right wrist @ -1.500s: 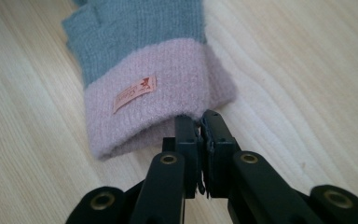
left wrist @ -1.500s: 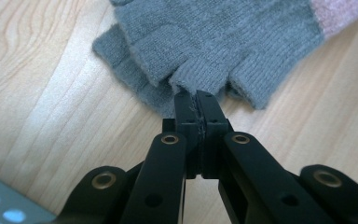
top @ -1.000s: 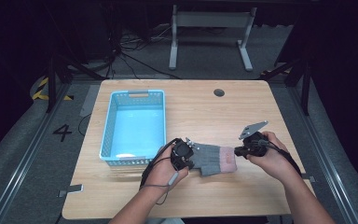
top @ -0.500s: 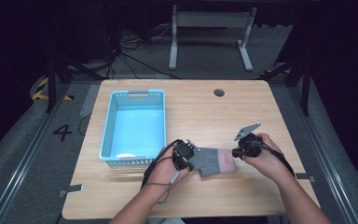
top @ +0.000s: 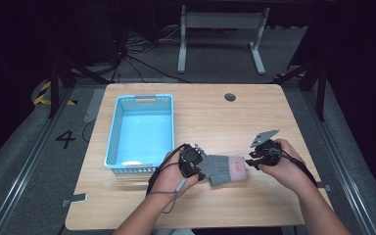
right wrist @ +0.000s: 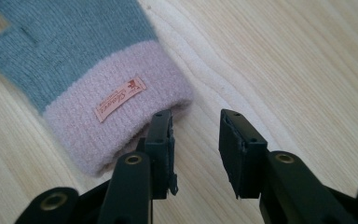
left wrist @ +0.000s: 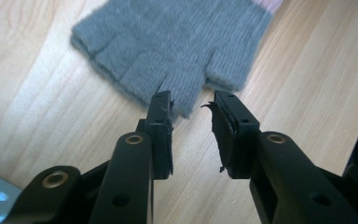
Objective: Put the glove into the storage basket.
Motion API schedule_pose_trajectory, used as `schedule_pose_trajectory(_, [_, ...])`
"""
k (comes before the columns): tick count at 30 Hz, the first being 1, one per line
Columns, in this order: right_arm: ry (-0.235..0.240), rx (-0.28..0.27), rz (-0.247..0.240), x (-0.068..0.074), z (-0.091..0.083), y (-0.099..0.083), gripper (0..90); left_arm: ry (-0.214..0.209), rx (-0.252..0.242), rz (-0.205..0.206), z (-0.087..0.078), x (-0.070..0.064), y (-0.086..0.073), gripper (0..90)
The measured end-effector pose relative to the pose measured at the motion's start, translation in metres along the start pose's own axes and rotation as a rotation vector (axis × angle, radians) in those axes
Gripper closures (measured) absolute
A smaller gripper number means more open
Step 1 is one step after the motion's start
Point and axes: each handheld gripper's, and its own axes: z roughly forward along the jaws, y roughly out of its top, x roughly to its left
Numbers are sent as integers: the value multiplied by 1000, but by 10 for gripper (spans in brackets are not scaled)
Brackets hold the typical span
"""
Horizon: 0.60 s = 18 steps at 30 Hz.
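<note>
A grey knitted glove [top: 223, 168] with a pink cuff [right wrist: 116, 102] lies flat on the wooden table [top: 274, 112] between my two grippers. My left gripper [top: 199, 169] sits at the glove's finger end; in the left gripper view it [left wrist: 192, 109] is open, its jaws just short of a grey finger tip [left wrist: 186, 100]. At the cuff end my right gripper [top: 251, 160] rests; the right gripper view shows it [right wrist: 195, 126] open, one jaw beside the cuff's edge, nothing between the jaws. An orange label [right wrist: 120, 98] is sewn on the cuff.
A light blue plastic basket [top: 115, 132] stands on the table's left half, just left of my left hand. A round cable hole [top: 230, 97] is at the table's far edge. A metal frame [top: 220, 22] stands on the floor beyond the table.
My right gripper has moved down and left, closing in on the glove's pink cuff. The left gripper and the glove have stayed about where they were.
</note>
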Motion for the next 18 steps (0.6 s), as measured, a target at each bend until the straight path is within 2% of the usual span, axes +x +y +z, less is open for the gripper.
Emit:
schedule_pose_trajectory(4, [6, -13, 17, -2, -7, -3, 629, -4, -23, 15, -5, -5, 3, 666])
schedule_pose_trajectory(8, [33, -28, 47, -7, -12, -7, 576, 1, -38, 28, -6, -8, 9, 622])
schedule_pose_trajectory(12, [46, -39, 95, -12, -15, -14, 517, -1, -22, 36, -2, -9, 17, 562])
schedule_pose_trajectory(14, [48, -44, 110, -15, -16, -17, 497, 4, -19, 53, -1, -10, 20, 543])
schedule_pose_trajectory(16, [41, -50, 148, -20, -18, -20, 447, 0, -38, 65, 1, -13, 23, 528])
schedule_pose_trajectory(18, [39, -51, 165, -23, -19, -23, 433, 0, -55, 92, 3, -15, 25, 497])
